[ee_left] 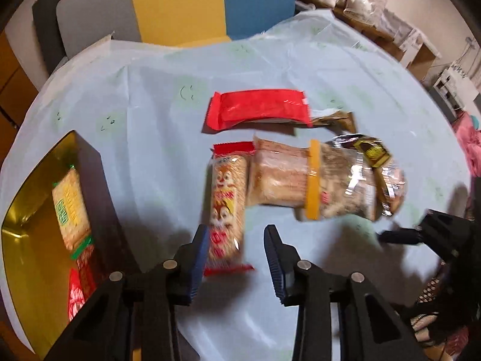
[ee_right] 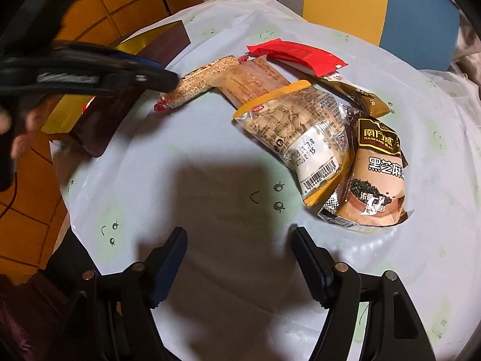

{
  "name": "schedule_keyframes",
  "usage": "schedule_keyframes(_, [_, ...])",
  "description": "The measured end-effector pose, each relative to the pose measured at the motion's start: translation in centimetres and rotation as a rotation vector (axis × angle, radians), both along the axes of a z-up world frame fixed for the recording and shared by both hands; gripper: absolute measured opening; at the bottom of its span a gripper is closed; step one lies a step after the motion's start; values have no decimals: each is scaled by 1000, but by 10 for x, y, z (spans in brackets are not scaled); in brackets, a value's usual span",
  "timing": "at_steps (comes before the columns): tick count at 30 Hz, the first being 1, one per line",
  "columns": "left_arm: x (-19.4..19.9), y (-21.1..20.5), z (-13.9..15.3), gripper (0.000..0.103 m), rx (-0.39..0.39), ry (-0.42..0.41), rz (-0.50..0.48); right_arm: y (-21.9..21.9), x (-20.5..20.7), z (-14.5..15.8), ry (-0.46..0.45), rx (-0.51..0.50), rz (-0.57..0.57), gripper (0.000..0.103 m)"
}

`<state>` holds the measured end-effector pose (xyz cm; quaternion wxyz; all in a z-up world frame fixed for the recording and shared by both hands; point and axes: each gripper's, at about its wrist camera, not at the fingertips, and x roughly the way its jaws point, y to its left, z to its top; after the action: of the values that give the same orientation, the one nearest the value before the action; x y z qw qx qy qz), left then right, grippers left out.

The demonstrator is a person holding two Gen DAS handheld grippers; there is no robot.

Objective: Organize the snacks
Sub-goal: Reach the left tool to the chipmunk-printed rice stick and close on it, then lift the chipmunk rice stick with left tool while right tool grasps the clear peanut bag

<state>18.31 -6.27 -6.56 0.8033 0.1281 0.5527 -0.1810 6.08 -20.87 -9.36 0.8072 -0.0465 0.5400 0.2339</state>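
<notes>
My left gripper (ee_left: 236, 234) is open, its fingers either side of the near end of a long cracker pack with red ends (ee_left: 227, 204), low over the table; the pack also shows in the right wrist view (ee_right: 192, 82). A gold-lined box (ee_left: 39, 210) at the left holds several snack packs. On the table lie a red wrapper (ee_left: 258, 109), a tan biscuit pack (ee_left: 279, 177), a clear bag with a yellow band (ee_left: 336, 183) and a black sesame pouch (ee_right: 374, 174). My right gripper (ee_right: 239, 240) is open and empty above bare tablecloth.
A pale blue cloth (ee_right: 210, 180) covers the round table. A yellow and blue chair back (ee_left: 210, 3) stands beyond the far edge. Shelves and bags (ee_left: 390, 15) are at the back right. The box also shows in the right wrist view (ee_right: 99, 120).
</notes>
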Motion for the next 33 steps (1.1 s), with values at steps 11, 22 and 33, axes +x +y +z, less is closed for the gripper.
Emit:
schedule_keyframes(11, [25,-13,-28,35,29,51,44,-2,2,-1,1,0,1,75])
schedule_keyframes(22, [-35,2,-26,29,-5,-16,132,2,0,-4,-6,-3,2,77])
schedule_keyframes(33, [-121,11,-28,29,-35,-140,123,-15,-9,18,-7,65,-91,71])
